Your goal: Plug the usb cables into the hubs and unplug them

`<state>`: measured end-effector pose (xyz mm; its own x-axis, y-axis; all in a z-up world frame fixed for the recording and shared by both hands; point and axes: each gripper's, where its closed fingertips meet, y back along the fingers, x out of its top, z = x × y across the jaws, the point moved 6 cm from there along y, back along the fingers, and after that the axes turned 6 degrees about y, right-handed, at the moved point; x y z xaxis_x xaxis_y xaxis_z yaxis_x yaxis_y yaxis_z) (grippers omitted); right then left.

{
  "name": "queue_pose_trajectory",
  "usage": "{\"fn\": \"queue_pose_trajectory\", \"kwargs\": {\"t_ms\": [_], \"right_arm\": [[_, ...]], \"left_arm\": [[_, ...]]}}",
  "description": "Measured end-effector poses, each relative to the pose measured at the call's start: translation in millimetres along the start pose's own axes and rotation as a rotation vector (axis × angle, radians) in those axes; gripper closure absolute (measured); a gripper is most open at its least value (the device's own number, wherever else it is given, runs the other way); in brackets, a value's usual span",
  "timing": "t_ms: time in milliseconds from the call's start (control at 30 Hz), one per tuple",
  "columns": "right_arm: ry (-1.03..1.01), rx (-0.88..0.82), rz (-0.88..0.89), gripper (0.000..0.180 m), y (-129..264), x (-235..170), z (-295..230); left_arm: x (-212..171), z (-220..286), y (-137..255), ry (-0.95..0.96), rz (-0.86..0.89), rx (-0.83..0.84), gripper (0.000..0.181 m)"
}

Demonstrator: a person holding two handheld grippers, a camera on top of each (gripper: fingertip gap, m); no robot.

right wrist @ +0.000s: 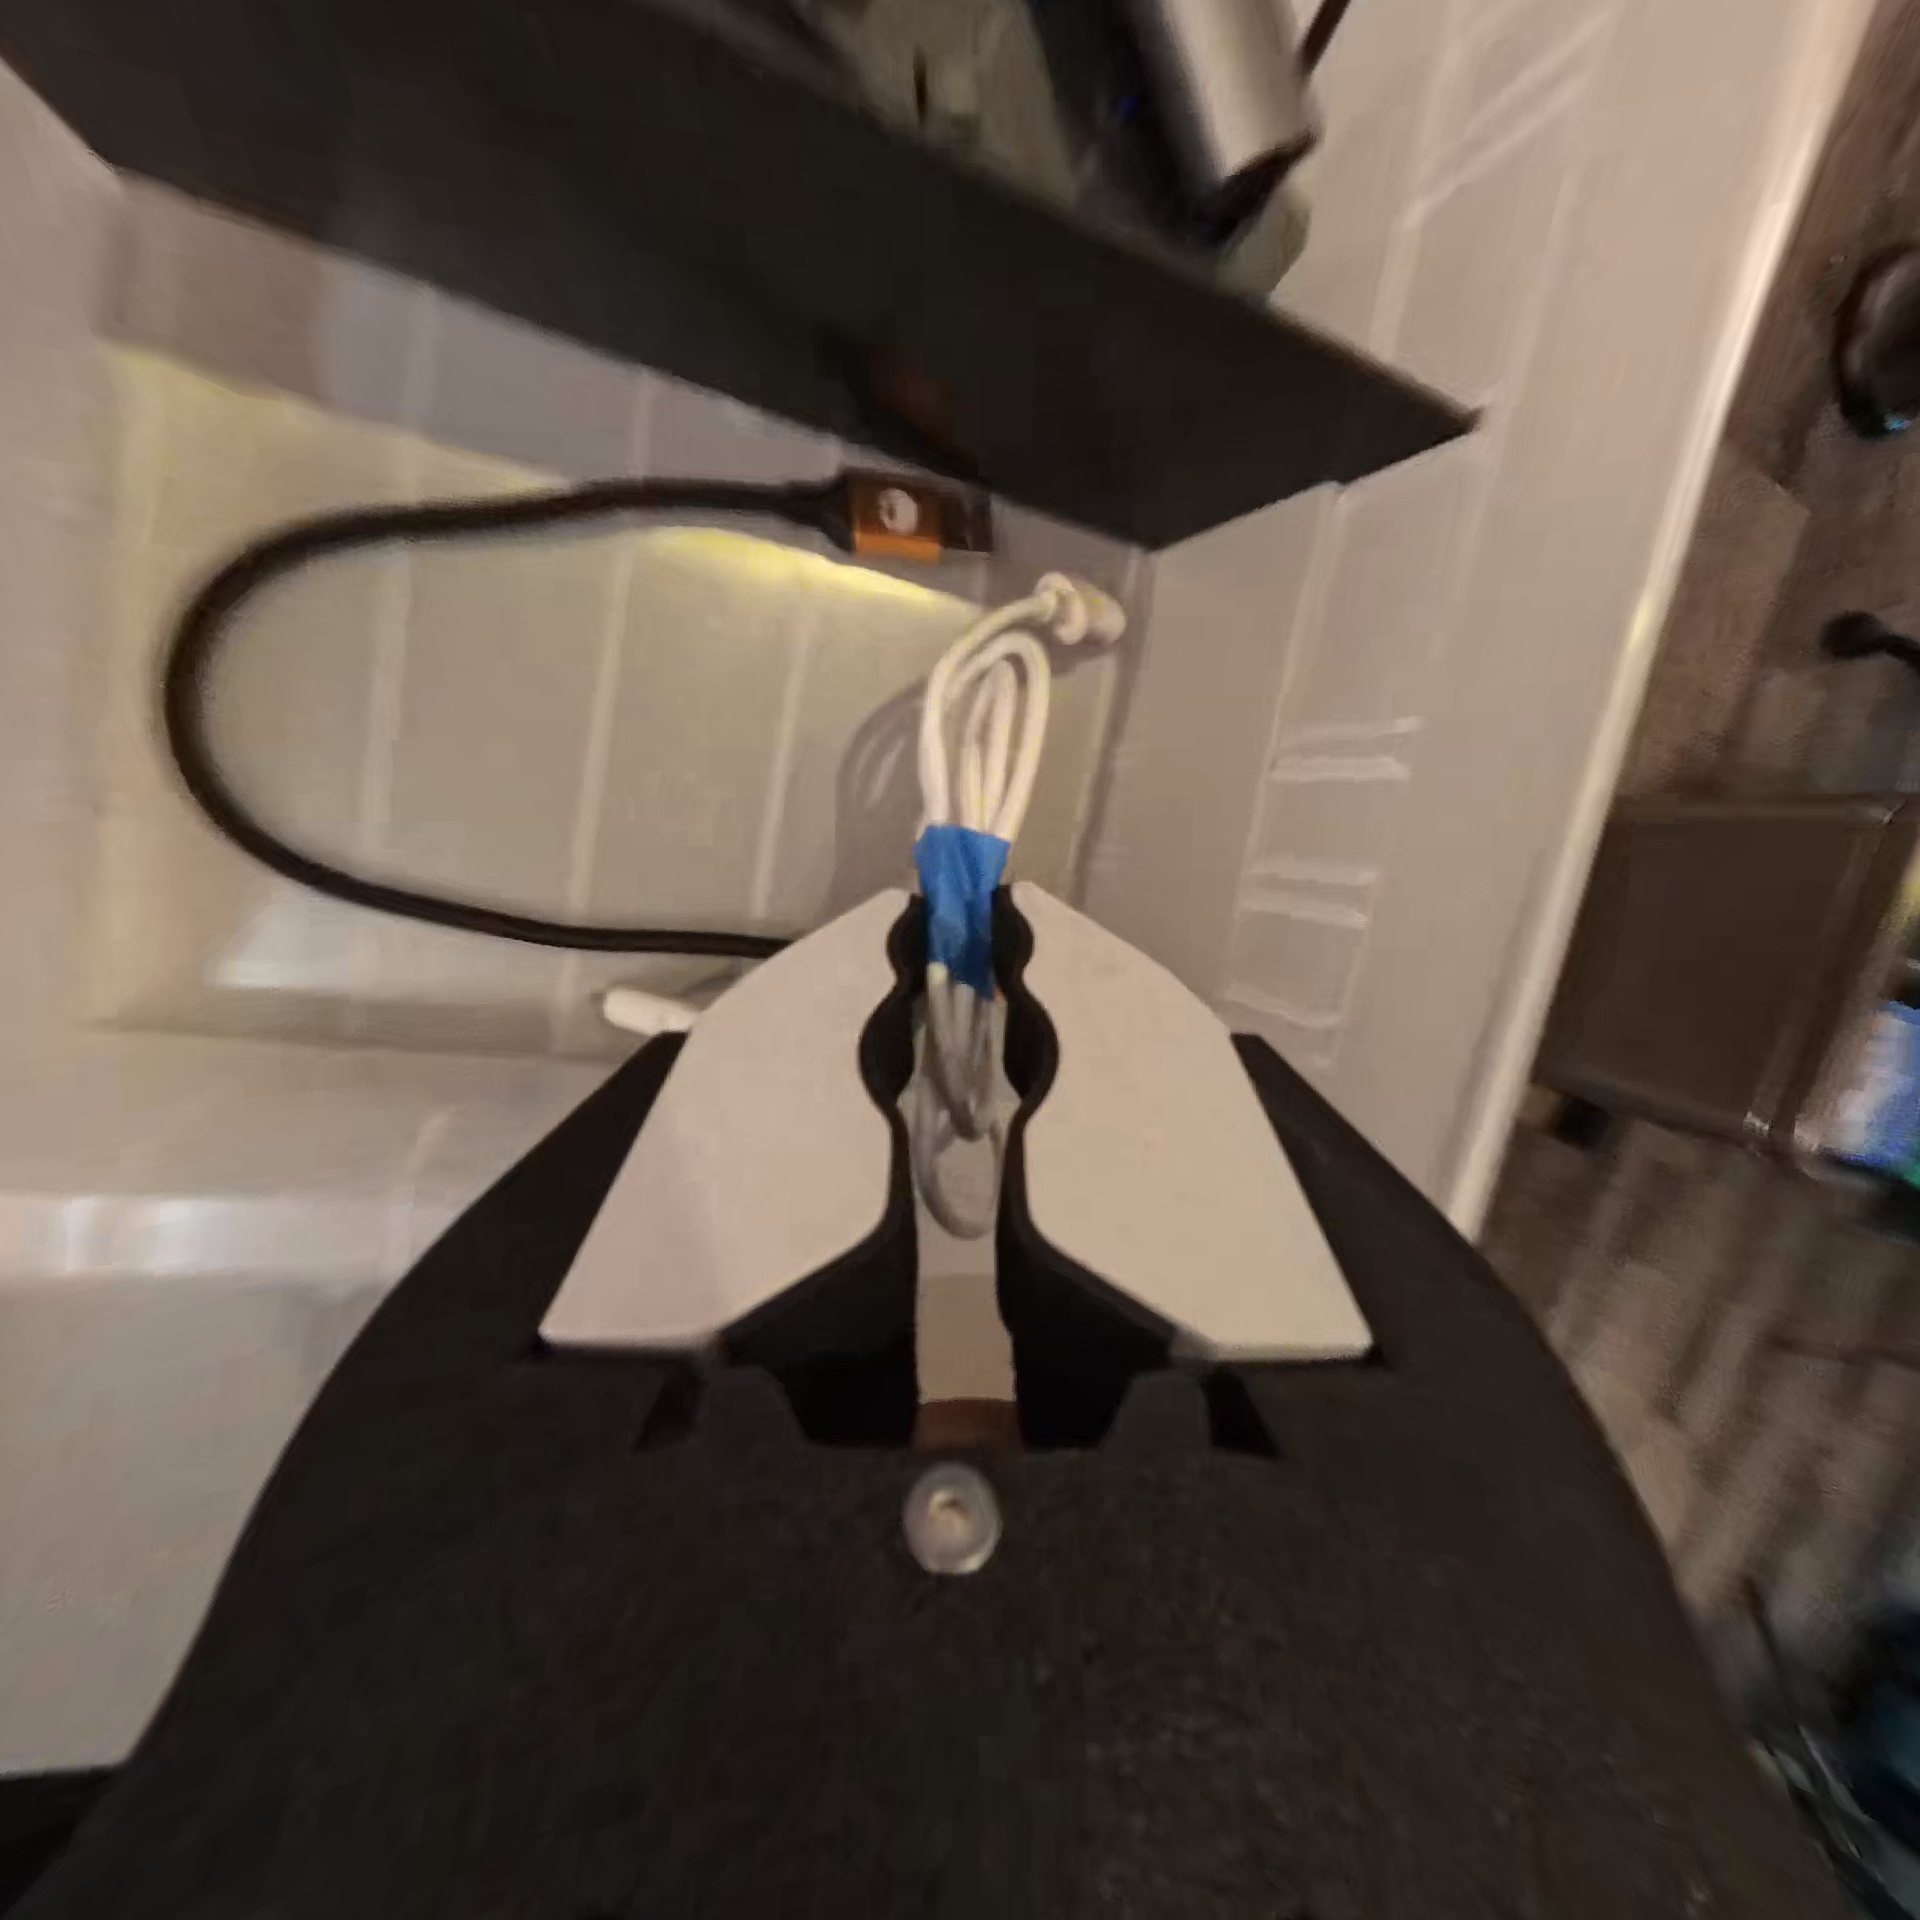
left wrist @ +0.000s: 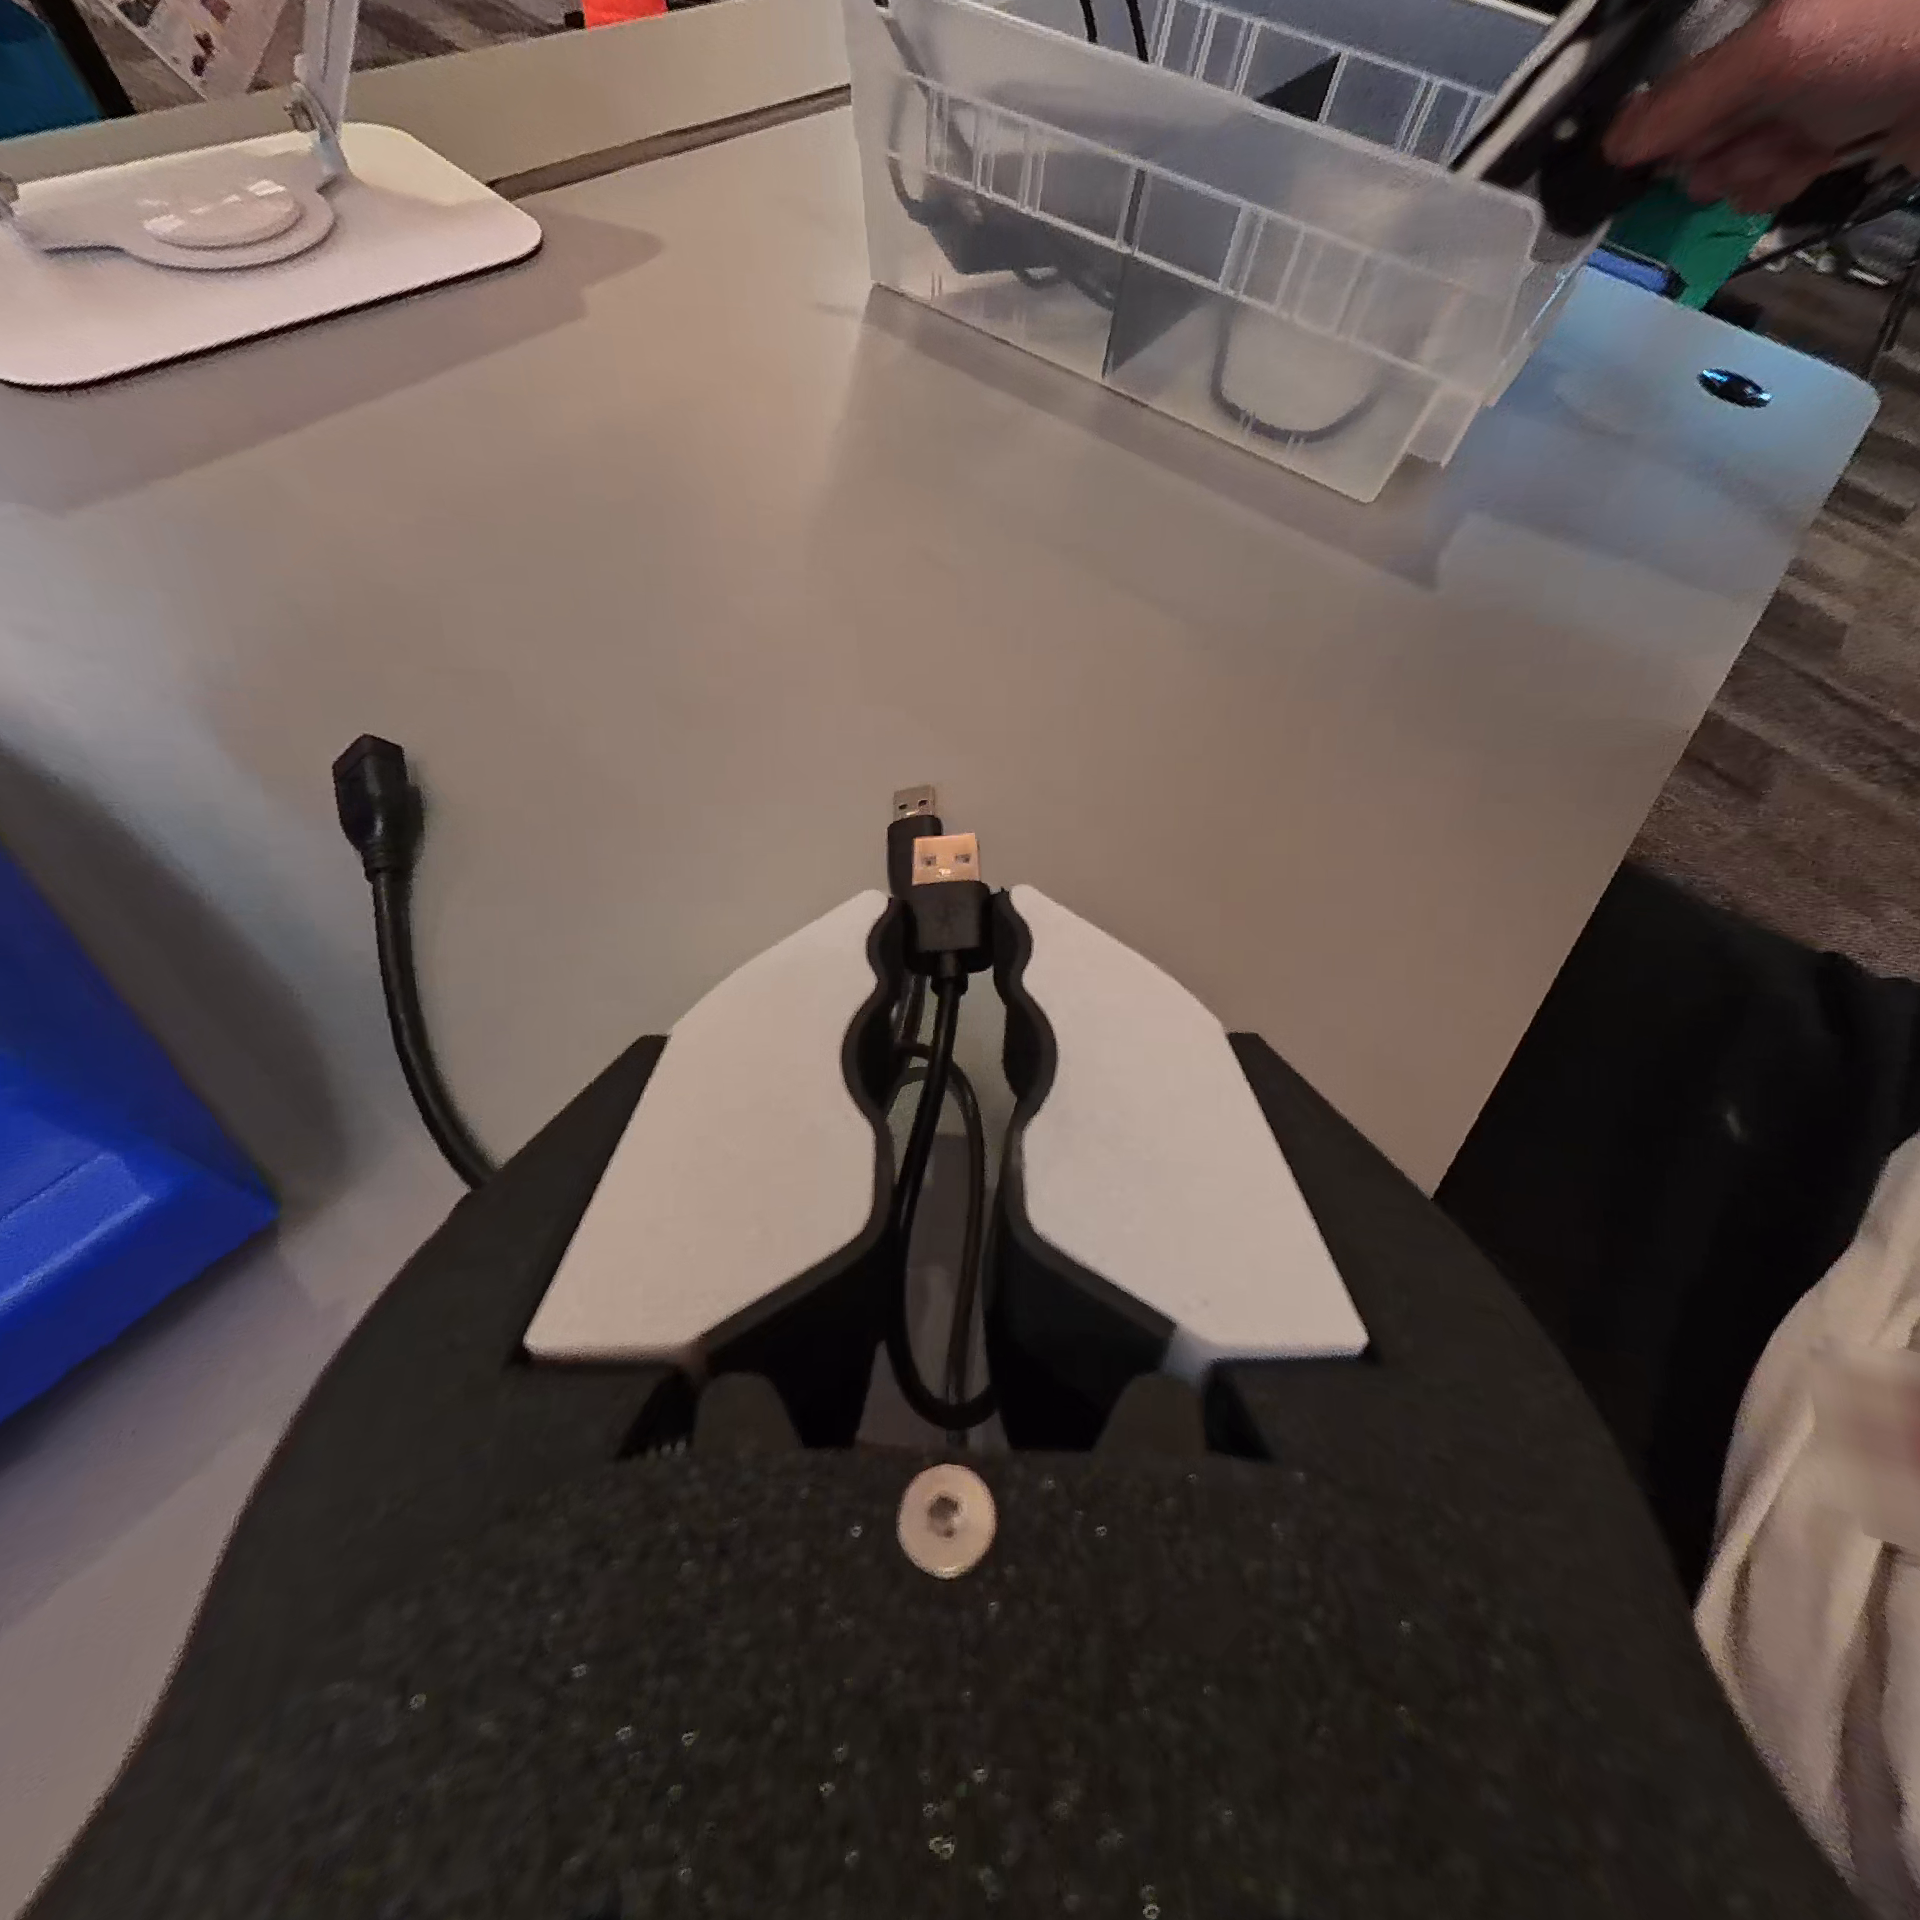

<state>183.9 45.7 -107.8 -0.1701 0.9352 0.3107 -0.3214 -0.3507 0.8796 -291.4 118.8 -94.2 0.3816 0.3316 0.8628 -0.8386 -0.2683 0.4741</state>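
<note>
In the left wrist view, the left gripper is closed down to a narrow gap and pinches a black USB cable just behind its plug, whose metal end sticks out past the fingertips; a second metal plug shows right behind it, and the cord loops back between the grey fingers. The gripper hangs over a grey table. To its left a thicker black cable with a socket end curves up off the table, beside a blue box. Farther back stands a translucent plastic bin with dark cords inside, and at the far left a white stand base. At the top right a person's hand grips the other device above the bin. In the right wrist view, which is blurred, the right gripper is nearly closed on a bundle of white cable bound with blue tape, the tape sitting between the fingertips and the loops reaching forward. Beyond lies the pale inside of the bin, where a black cable with a plug arcs round to the left. A dark flat object crosses above; I cannot tell what it is.
</note>
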Motion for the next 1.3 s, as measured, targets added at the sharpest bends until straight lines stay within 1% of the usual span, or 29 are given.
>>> {"fn": "queue_pose_trajectory", "kwargs": {"t_ms": [67, 133, 167, 200, 233, 267, 300, 367, 400, 433, 467, 533, 567, 633, 700, 767, 867, 933, 1000, 1067, 1133, 1267, 1300], "right_arm": [[-0.031, -0.088, -0.008, 0.168, -1.9, 7.4, 13.1], [-0.072, -0.076, 0.001, 0.165, 0.9, 12.2, 14.8], [-0.071, -0.084, 0.004, 0.156, 2.9, 12.7, 14.9], [-0.07, -0.13, -0.012, 0.14, 6.6, 11.2, 18.0], [-0.07, -0.185, -0.027, 0.129, 14.3, 8.7, 20.2], [-0.067, -0.234, -0.01, 0.126, 27.4, 7.9, 18.7], [-0.07, -0.28, 0.056, 0.13, 44.7, 9.5, 13.8], [-0.09, -0.299, 0.222, 0.135, 81.1, 12.3, -9.1], [-0.094, -0.273, 0.303, 0.138, 95.9, 11.8, -25.6], [-0.1, -0.195, 0.39, 0.14, 106.8, 11.5, -46.9], [-0.103, -0.057, 0.49, 0.142, 115.0, 12.8, -74.2], [-0.049, 0.282, 0.667, 0.141, 126.1, 11.3, -138.2], [-0.031, 0.4, 0.712, 0.141, 127.8, 7.3, -165.0], [0.006, 0.526, 0.77, 0.141, 123.7, -0.6, -206.3], [0.055, 0.565, 0.791, 0.141, 115.4, -6.3, -234.0], [0.127, 0.587, 0.792, 0.14, 112.4, -9.8, -251.4], [0.182, 0.638, 0.845, 0.141, 117.8, -11.6, -262.5], [0.191, 0.672, 0.867, 0.141, 119.5, -13.0, -264.5], [0.16, 0.712, 0.868, 0.141, 118.4, -15.3, -264.9], [0.135, 0.755, 0.854, 0.141, 115.6, -18.8, -266.2], [0.133, 0.759, 0.841, 0.142, 112.4, -20.7, -266.2], [0.131, 0.752, 0.837, 0.142, 110.4, -20.1, -265.4], [0.127, 0.756, 0.834, 0.143, 109.8, -20.0, -265.6]], "left_arm": [[-0.6, -0.1, -1.1, 0.014, -0.001, -0.016, 0.166], [-3.8, -2.0, -3.3, 0.035, -0.022, -0.037, 0.166], [-5.9, -3.4, -3.7, 0.042, -0.035, -0.045, 0.166], [-7.7, -5.0, -2.8, 0.048, -0.045, -0.054, 0.166], [-9.0, -6.1, -0.2, 0.055, -0.047, -0.07, 0.165], [-9.6, -6.9, 4.1, 0.065, -0.042, -0.089, 0.16], [-9.2, -8.6, 10.0, 0.074, -0.033, -0.101, 0.154], [-8.2, -13.8, 24.8, 0.063, -0.029, -0.104, 0.143], [-8.5, -16.4, 33.2, 0.052, -0.033, -0.097, 0.14], [-9.8, -17.0, 41.5, 0.036, -0.037, -0.096, 0.138], [-12.4, -14.7, 49.0, 0.014, -0.051, -0.107, 0.135], [-22.6, -8.3, 57.5, -0.038, -0.121, -0.101, 0.127], [-29.0, -8.0, 57.6, -0.073, -0.17, -0.054, 0.125], [-39.8, -7.9, 52.3, -0.12, -0.256, 0.04, 0.115], [-50.2, -8.2, 44.4, -0.134, -0.345, 0.095, 0.103], [-58.2, -5.5, 33.4, -0.122, -0.387, 0.073, 0.102], [-62.2, -10.0, 23.3, -0.139, -0.46, 0.078, 0.092], [-54.6, -17.0, 22.7, -0.172, -0.447, 0.091, 0.09], [-48.9, -21.8, 22.9, -0.159, -0.43, 0.034, 0.092], [-53.2, -26.2, 19.5, -0.143, -0.469, -0.016, 0.093], [-61.7, -25.8, 14.8, -0.15, -0.513, -0.039, 0.097], [-62.1, -19.3, 9.8, -0.188, -0.513, -0.025, 0.102], [-61.5, -18.4, 9.8, -0.189, -0.513, -0.026, 0.11]]}}
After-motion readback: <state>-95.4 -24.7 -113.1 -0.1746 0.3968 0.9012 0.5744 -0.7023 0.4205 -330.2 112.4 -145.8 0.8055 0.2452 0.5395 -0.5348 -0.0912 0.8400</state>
